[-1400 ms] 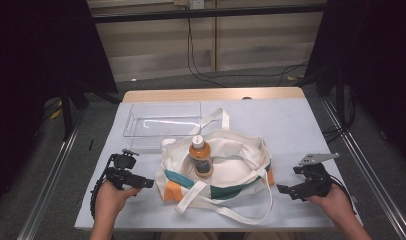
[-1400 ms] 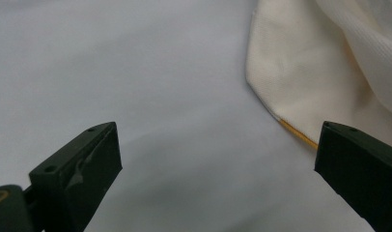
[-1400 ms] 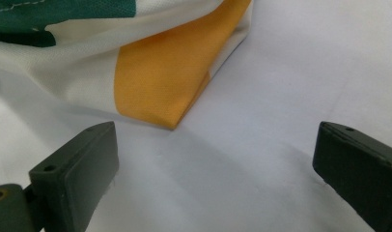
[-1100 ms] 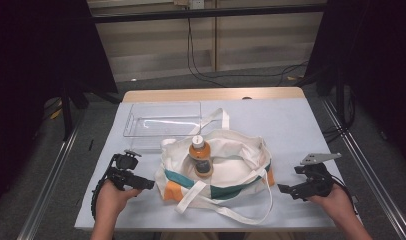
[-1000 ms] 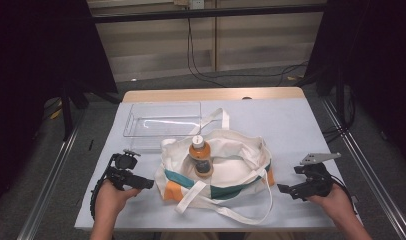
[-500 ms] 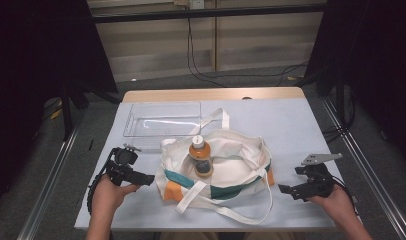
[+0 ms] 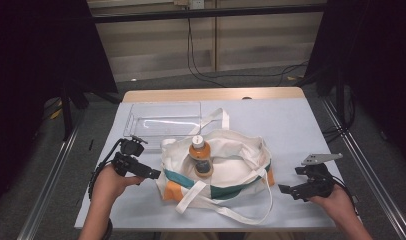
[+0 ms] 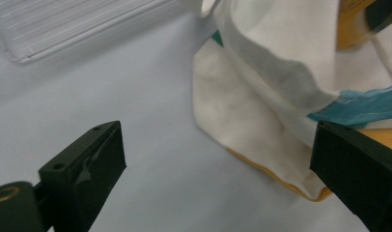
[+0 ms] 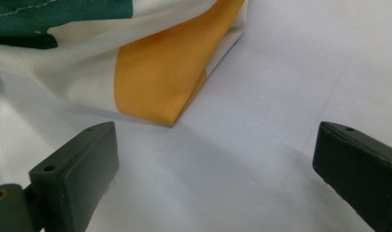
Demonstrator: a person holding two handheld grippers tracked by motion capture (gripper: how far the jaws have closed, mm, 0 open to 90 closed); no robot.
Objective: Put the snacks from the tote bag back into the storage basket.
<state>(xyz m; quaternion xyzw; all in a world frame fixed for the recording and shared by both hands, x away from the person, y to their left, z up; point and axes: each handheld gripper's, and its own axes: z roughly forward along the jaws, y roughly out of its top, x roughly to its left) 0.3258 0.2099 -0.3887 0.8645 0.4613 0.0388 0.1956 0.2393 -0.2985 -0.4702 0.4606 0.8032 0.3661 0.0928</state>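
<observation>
A cream tote bag (image 7: 236, 160) with green and orange panels lies in the middle of the table. Two orange-capped bottles (image 7: 197, 147) rest in its open mouth. My left gripper (image 7: 153, 174) is open just left of the bag's left end, jaws wide apart and nothing between them. The bag's cream and orange corner (image 8: 261, 140) lies just ahead of those jaws. My right gripper (image 7: 286, 190) is open, a short way right of the bag. The bag's orange corner (image 9: 160, 82) sits ahead of its spread, empty jaws.
A clear plastic tray (image 7: 163, 120) stands behind the bag at the back left, its corner (image 8: 63, 24) seen beyond the left jaws. The bag's straps (image 7: 231, 212) trail toward the front edge. The pale grey table (image 7: 301, 125) lies bare at the back right.
My left gripper has edged slightly forward toward the bag's left end. The right gripper has barely moved. Bag and bottles are unchanged.
</observation>
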